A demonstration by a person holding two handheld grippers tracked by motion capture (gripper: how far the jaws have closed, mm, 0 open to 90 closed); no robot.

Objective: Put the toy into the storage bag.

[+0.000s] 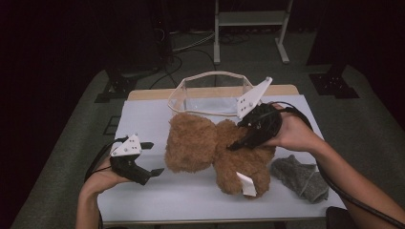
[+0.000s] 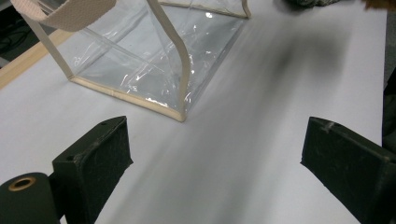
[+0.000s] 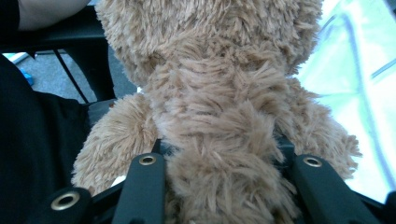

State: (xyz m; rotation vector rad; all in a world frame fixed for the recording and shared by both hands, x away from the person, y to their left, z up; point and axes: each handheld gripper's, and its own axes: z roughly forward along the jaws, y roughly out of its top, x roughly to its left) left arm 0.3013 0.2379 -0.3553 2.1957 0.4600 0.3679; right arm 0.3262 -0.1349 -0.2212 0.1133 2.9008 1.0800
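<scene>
A brown teddy bear [image 1: 205, 143] hangs a little above the white table [image 1: 143, 119], head to the left, with a white tag [image 1: 247, 185] on its leg. My right gripper [image 1: 239, 143] is shut on its body; in the right gripper view the fur [image 3: 215, 107] bulges between the two black jaws of my right gripper [image 3: 229, 186]. At the left, my left gripper [image 1: 155, 158] rests low over the table, open, a short way from the bear's head. In the left gripper view my left gripper [image 2: 215, 154] stands wide apart with only bare table between its jaws.
A clear plastic bag with a beige rim [image 1: 210, 74] stands open at the back of the table, behind the bear; its corner [image 2: 182, 79] lies ahead of the left jaws. A grey cloth [image 1: 301, 176] lies at the right front.
</scene>
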